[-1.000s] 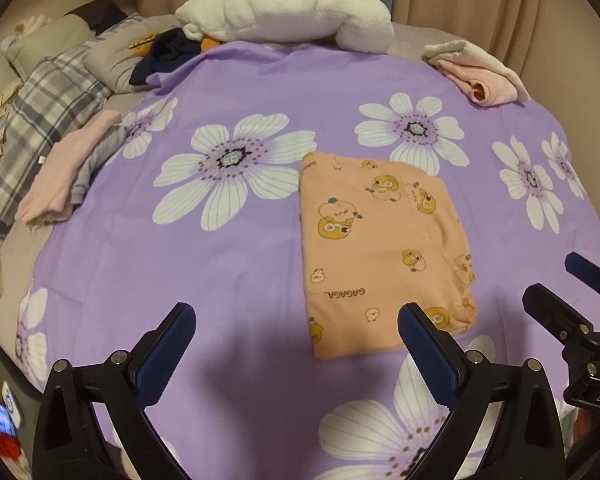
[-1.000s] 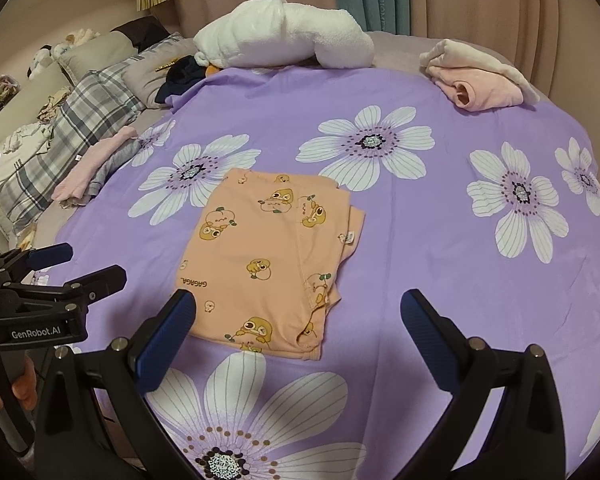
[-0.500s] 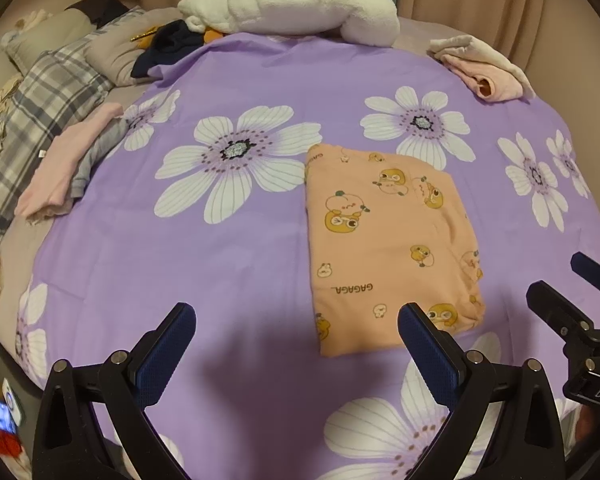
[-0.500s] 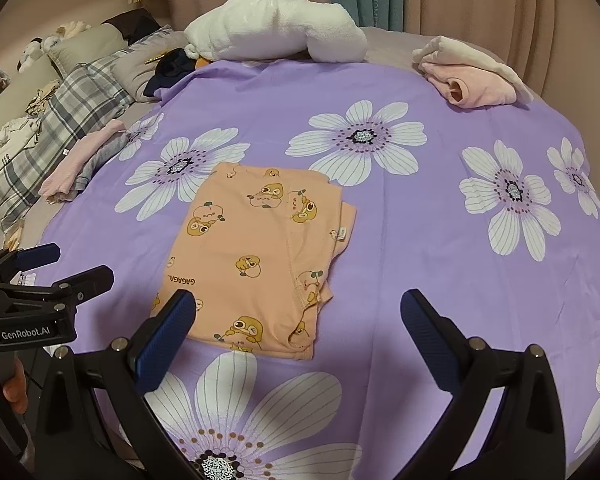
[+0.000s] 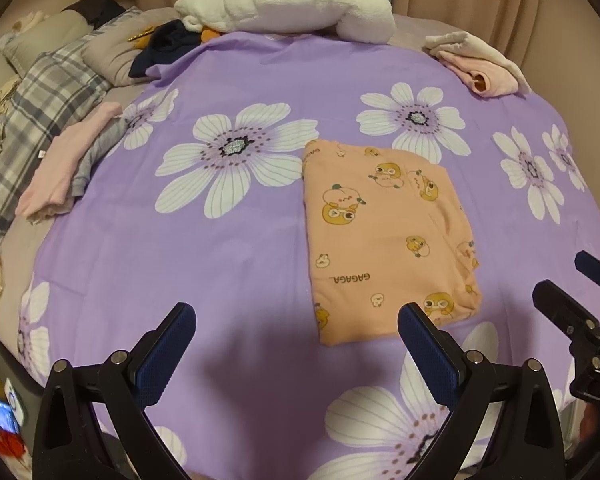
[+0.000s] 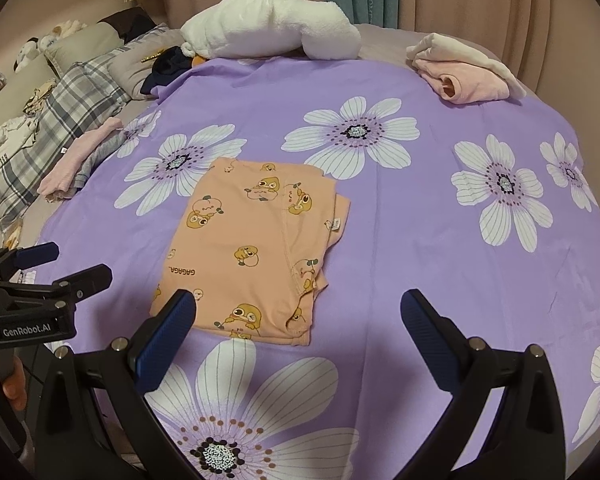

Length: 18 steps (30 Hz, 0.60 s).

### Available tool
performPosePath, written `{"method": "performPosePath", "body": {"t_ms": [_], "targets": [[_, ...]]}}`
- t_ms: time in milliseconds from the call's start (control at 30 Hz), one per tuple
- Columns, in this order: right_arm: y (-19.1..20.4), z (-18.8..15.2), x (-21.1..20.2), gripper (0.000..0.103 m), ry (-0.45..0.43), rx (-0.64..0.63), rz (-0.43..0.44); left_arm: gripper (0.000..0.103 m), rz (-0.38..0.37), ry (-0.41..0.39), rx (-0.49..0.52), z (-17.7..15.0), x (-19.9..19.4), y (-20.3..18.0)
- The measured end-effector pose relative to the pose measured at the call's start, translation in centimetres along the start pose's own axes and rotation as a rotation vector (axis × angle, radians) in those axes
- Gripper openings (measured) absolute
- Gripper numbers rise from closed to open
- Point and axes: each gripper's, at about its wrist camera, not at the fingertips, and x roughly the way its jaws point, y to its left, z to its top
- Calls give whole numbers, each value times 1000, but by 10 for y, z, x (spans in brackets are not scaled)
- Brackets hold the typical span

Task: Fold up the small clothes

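Note:
An orange garment [image 5: 384, 232] printed with cartoon figures lies folded into a rectangle on the purple flowered sheet [image 5: 220, 248]. In the right wrist view the same orange garment [image 6: 252, 252] sits left of centre, its layered edges showing on the right side. My left gripper [image 5: 296, 332] hovers open above the sheet, near the garment's front left corner, holding nothing. My right gripper [image 6: 298, 320] is open too, just in front of the garment's near edge. Each gripper appears at the edge of the other's view: the right gripper [image 5: 580, 296] and the left gripper [image 6: 60, 264].
A white plush blanket [image 5: 292, 0] lies at the far end. A pink and cream clothes pile [image 5: 476, 64] sits far right, a pink and grey folded pile [image 5: 68, 164] at the left edge. Plaid bedding [image 5: 40, 100] and pillows lie beyond. A hand [image 6: 8, 384] holds the left gripper.
Both grippers have drawn back slightly and stayed open. The orange garment lies as before; the views have shifted only a little.

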Motion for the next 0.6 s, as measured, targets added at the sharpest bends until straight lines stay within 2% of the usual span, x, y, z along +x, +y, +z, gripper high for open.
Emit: {"method": "performPosePath", "body": {"t_ms": [600], "targets": [[2, 0, -9, 103, -19, -15, -6, 100, -10, -8, 16, -2, -8, -6]]}}
